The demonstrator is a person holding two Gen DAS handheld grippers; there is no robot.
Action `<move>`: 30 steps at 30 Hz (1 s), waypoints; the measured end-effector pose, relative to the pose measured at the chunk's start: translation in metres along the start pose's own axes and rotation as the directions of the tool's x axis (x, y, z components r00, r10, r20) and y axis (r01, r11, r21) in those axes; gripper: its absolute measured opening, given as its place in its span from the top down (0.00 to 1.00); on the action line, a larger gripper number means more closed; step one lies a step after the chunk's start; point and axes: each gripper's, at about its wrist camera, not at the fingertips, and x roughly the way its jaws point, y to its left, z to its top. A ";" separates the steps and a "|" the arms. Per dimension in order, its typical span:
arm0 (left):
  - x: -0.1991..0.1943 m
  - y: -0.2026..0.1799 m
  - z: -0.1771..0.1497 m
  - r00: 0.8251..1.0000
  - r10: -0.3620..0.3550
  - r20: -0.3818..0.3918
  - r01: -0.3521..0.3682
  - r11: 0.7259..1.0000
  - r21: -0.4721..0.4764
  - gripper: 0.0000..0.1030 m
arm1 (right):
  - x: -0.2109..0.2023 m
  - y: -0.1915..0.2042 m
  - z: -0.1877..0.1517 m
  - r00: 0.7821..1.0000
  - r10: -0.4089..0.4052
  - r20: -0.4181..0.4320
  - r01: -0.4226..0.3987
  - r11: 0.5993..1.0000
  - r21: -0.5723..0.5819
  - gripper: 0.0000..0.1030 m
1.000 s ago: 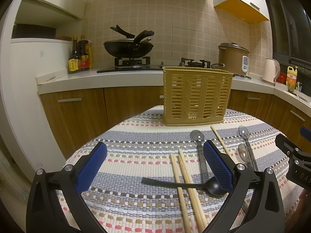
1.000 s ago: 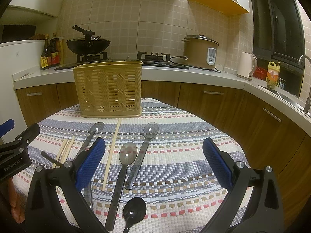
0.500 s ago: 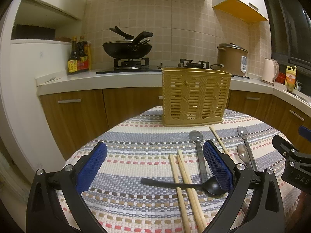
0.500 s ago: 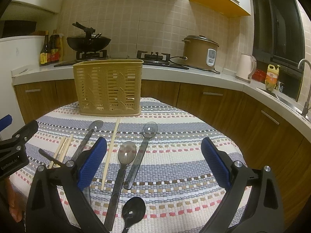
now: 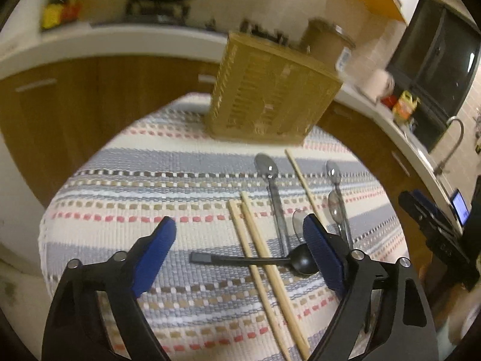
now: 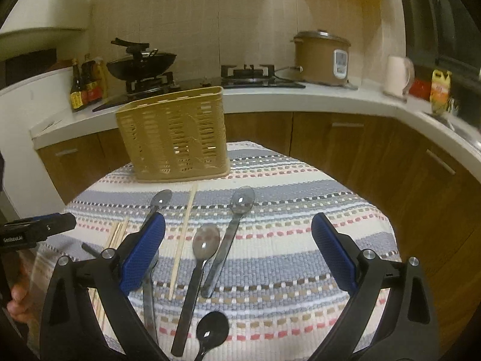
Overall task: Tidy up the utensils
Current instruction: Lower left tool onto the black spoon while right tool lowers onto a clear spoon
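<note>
Two claws are mine here, and both hang wide open over the round surface with nothing held: my left claw above the chopsticks and black spoon, my right claw above the clear spoons. A striped woven cloth covers the surface, and a white kitchen counter curves behind it over wooden cabinets, carrying a wok on the stove, a rice cooker, a kettle and sauce bottles.

One tan slotted basket stands at the far edge of the cloth. Utensils lie loose in front of it, none inside that I can see. I count three clear grey spoons: one toward my left, one in the middle, one toward my right. One black spoon lies crosswise under a pair of chopsticks, and a single chopstick lies apart between the spoons.

My left view is tilted and blurred, so the basket and counter smear. My right claw's finger hides much of the left spoon's handle, and the black spoon's handle runs off the bottom of that view. The chopstick pair is mostly hidden there behind my claw's frame.
</note>
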 end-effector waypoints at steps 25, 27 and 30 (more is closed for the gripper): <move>0.064 -0.017 -0.007 0.919 0.040 -0.393 0.192 0.823 0.534 0.69 | 0.058 0.024 -0.017 0.941 0.087 -0.326 -0.146 0.976 -0.160 0.44; 0.062 -0.017 -0.007 0.919 0.044 -0.392 0.188 0.824 0.535 0.73 | 0.057 0.026 -0.018 0.941 0.085 -0.328 -0.147 0.974 -0.170 0.47; 0.056 -0.018 -0.013 0.933 0.080 -0.351 0.125 0.842 0.525 0.89 | 0.059 0.028 -0.021 0.940 0.070 -0.333 -0.136 0.975 -0.178 0.58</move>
